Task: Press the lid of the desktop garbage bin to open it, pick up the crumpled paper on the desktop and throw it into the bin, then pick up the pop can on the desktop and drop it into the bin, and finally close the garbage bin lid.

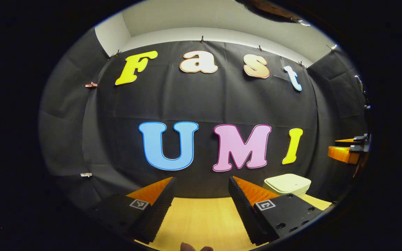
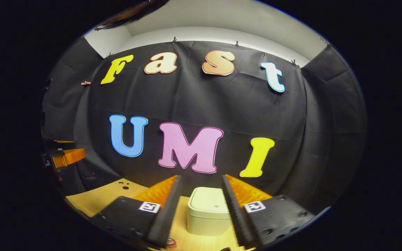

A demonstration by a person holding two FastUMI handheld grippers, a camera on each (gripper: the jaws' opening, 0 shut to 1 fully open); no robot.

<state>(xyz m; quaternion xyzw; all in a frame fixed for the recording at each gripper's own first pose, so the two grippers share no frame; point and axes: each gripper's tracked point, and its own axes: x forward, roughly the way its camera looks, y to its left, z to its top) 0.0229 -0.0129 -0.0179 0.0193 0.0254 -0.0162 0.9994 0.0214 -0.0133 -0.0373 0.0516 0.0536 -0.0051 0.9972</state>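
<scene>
The right gripper (image 2: pixel 199 205) has its 2 fingers wide apart, and the bin (image 2: pixel 209 211) with its shut lid sits straight ahead between them. The left gripper (image 1: pixel 201 205) is open too, farther off.

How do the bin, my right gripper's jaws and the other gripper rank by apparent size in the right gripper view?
1. Right gripper: largest, but nearest the camera.
2. Bin: lid closed, seen between the jaws.
3. Left gripper: smallest, far off at the edge, so true size unsure.

The garbage bin (image 2: pixel 208 211) looked smooth matt plastic, its lid (image 1: pixel 287 182) faintly satiny; the desktop (image 1: pixel 201 219) showed fine-grained wood.
</scene>
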